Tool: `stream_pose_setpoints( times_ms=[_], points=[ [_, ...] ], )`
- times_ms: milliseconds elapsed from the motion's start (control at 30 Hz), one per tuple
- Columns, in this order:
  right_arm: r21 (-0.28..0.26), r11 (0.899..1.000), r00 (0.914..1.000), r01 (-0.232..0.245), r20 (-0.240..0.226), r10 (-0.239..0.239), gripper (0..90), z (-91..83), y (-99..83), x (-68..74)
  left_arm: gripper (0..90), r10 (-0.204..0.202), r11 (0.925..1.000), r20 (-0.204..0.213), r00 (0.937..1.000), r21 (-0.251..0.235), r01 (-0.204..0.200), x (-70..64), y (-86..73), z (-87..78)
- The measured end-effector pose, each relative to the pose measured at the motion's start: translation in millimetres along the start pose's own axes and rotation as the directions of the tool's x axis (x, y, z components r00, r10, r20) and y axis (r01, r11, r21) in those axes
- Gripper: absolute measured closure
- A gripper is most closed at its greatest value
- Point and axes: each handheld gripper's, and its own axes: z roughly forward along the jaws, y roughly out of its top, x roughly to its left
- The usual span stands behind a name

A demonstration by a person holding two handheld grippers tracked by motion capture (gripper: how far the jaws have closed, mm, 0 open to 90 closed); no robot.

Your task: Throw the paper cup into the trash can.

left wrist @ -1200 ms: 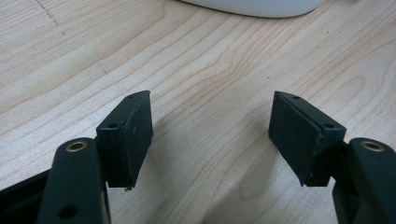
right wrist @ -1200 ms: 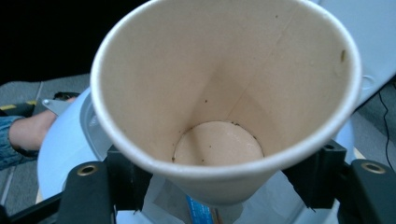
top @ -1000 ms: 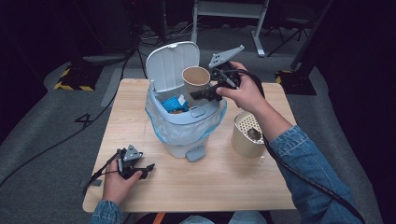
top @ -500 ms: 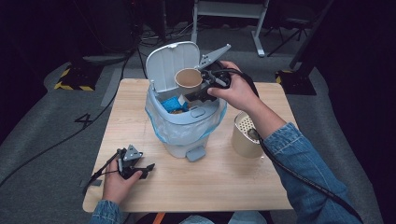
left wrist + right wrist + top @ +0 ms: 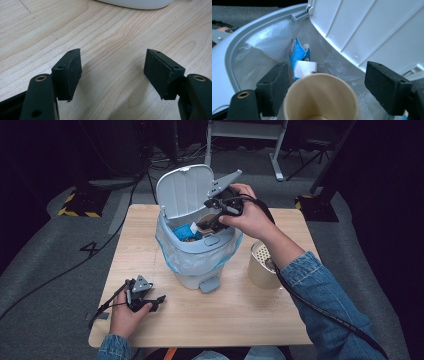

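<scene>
1. Paper cup point(image 5: 320, 96) sits between the black jaws of the right gripper point(image 5: 325, 86), over the open mouth of the bin point(image 5: 192, 251). It lies mouth toward the camera, tipped on its side rather than upright, which suits dropping it in.

2. In the right gripper view the jaws stand wide, with a clear gap between the right pad and the cup's rim. Whether the left pad touches the cup I cannot tell, so it looks released or about to fall rather than gripped.

3. From the high view, the right hand point(image 5: 247, 217) reaches over the bin's front edge, holding the gripper angled down into the opening so the cup clears the rim.

4. The lid point(image 5: 184, 190) stands up and back, propped open, which leaves the whole mouth free. The clear bag point(image 5: 254, 53) lining the bin is folded over its rim to catch what goes in.

5. A blue and white carton point(image 5: 299, 58) already lies inside, against the far wall, just beyond the cup.

6. The left gripper point(image 5: 141, 295) rests on the wooden table point(image 5: 250, 320), near the front left corner and well apart from the bin. Its jaws are spread wide with nothing between them; it seems parked out of the way.

7. A beige holder point(image 5: 261, 265) stands on the table just right of the bin, under the right forearm.
</scene>
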Motion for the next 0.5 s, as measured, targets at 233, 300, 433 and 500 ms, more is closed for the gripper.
stream_pose_setpoints(
  times_ms=[233, 300, 433, 500],
  points=[
    [-0.092, 0.996, 1.0, 0.006, 0.006, -0.006, 20.1, -7.3, 3.6, 3.1, 31.0, 0.002, 1.0, -0.002, 1.0, 0.0, -0.002, 0.1, 0.0, 0.0],
    [-0.102, 0.995, 1.0, 0.002, 0.004, -0.002, 20.7, -11.7, 2.7, 3.8, 31.0, 0.002, 1.0, -0.002, 1.0, 0.0, -0.002, 0.1, 0.0, 0.0],
    [-0.132, 0.991, 0.9998, -0.014, 0.008, 0.016, 21.6, -24.4, -1.8, 3.4, 31.0, 0.002, 1.0, -0.002, 1.0, 0.0, -0.002, 0.1, 0.1, -0.1],
    [-0.16, 0.986, 0.9991, -0.041, 0.006, 0.042, 21.6, -37.3, -7.5, 2.5, 31.0, 0.001, 1.0, 0.0, 1.0, 0.0, -0.001, 0.0, 0.0, 0.0]
  ],
)
